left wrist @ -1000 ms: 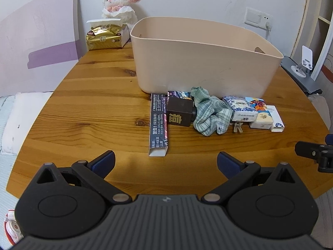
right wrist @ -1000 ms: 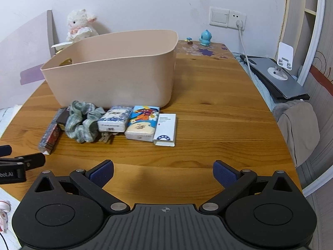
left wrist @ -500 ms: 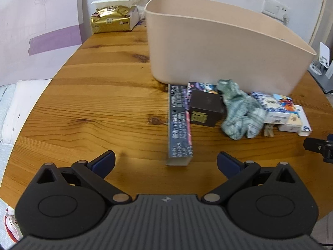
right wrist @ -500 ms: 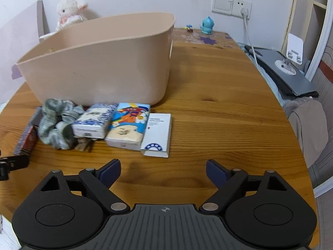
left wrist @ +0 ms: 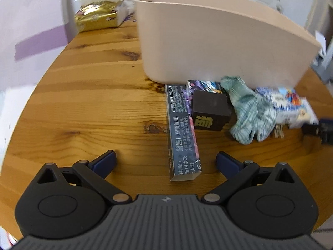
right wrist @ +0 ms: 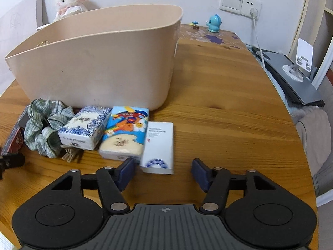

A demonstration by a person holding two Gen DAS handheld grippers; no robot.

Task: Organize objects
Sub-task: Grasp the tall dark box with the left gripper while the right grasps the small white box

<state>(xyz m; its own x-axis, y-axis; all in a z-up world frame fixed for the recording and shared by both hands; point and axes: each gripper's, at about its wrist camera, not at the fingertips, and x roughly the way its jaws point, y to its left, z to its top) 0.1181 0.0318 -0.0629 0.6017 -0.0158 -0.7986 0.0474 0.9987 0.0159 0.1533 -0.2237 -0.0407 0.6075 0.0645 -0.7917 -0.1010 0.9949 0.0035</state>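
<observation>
The wooden worktop (right wrist: 218,112) carries a beige tub (right wrist: 100,62), standing upright toward the back. A row of small things lies along the tub's near wall. From the left: a long dark box (left wrist: 183,133) lies flat, pointing away from the tub, with a black cube (left wrist: 210,112) touching its right side. Next comes a crumpled green checked cloth (right wrist: 44,127), then a blue-and-white tissue pack (right wrist: 85,129), a cartoon tissue pack (right wrist: 124,133) touching it, and a white box (right wrist: 159,148) just beside that. A small item, perhaps a clip (right wrist: 70,155), sits at the front of the cloth; it is too small to be sure.

The left tool (left wrist: 165,161) hovers low with its jaws wide, the near end of the long box lying between the blue fingertips (left wrist: 105,160) without touching them. The right tool (right wrist: 162,171) is also spread wide and holds nothing; the white box's near end sits between its fingertips (right wrist: 126,170), the left one just in front of the cartoon pack.
</observation>
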